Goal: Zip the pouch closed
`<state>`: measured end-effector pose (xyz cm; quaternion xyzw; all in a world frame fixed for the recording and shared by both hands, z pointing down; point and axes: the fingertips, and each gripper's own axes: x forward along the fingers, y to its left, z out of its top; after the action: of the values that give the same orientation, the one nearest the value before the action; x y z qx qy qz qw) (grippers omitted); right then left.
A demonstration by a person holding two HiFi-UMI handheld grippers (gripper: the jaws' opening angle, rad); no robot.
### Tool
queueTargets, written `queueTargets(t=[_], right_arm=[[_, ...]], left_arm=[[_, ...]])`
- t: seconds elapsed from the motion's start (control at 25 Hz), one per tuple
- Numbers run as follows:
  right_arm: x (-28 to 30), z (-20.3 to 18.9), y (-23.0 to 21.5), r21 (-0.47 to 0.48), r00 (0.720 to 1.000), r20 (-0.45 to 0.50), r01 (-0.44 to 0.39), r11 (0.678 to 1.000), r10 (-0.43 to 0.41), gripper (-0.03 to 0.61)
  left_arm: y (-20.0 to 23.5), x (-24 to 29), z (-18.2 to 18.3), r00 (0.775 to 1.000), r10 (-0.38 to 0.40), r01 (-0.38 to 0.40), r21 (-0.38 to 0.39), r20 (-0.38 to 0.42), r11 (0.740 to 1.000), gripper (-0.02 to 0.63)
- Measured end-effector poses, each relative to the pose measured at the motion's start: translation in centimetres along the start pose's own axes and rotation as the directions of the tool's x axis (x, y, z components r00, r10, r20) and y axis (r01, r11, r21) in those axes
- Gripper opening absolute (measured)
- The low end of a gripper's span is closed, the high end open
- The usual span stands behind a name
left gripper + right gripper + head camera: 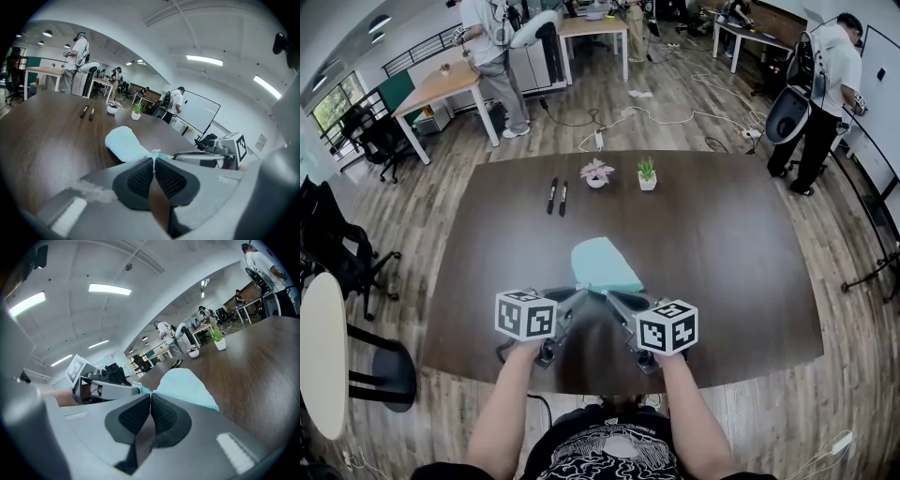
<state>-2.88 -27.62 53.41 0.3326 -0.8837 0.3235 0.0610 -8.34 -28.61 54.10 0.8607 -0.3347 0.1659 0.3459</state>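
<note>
No writing can be read on anything.

Inside open-plan office.
Lit by ceiling strip lights (204, 59); floored in wood planks (412, 216); furnished w/ dark table (741, 253), pale desks (441, 86), black chairs (380, 139), whiteboard (201, 115).

Bright, even light falls from long white ceiling strip lamps (204, 60) and from daylit windows (326, 105) at the head view's left. The dark brown wooden table (722, 244) shows a dull sheen and only soft shadows. Every view bows at its rim into black corners. Close to each lens, the grey shells of the left gripper (153, 159) and right gripper (150, 394) blur
</note>
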Motion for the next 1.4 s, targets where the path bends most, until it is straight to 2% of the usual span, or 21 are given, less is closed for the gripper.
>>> queueTargets(t=[0.44,0.76,1.4], right_arm=[[0.1,-0.2,-0.3,0.007,1.000,-0.002,0.007,1.000,-0.007,0.008],[0.2,-0.4,-0.4,0.009,1.000,-0.003,0.011,1.000,-0.011,0.008],[0.0,-0.7,-0.4,0.012,1.000,0.003,0.025,1.000,-0.026,0.009]], left_arm=[[1.0,-0.1,0.1,1.000,0.021,-0.020,-0.032,0.017,0.999,0.018],[1.3,0.0,0.0,0.998,0.064,-0.064,0.010,0.013,0.998,0.018],[1.5,-0.4,-0.2,0.995,0.092,-0.092,-0.003,0.032,0.996,0.018]])
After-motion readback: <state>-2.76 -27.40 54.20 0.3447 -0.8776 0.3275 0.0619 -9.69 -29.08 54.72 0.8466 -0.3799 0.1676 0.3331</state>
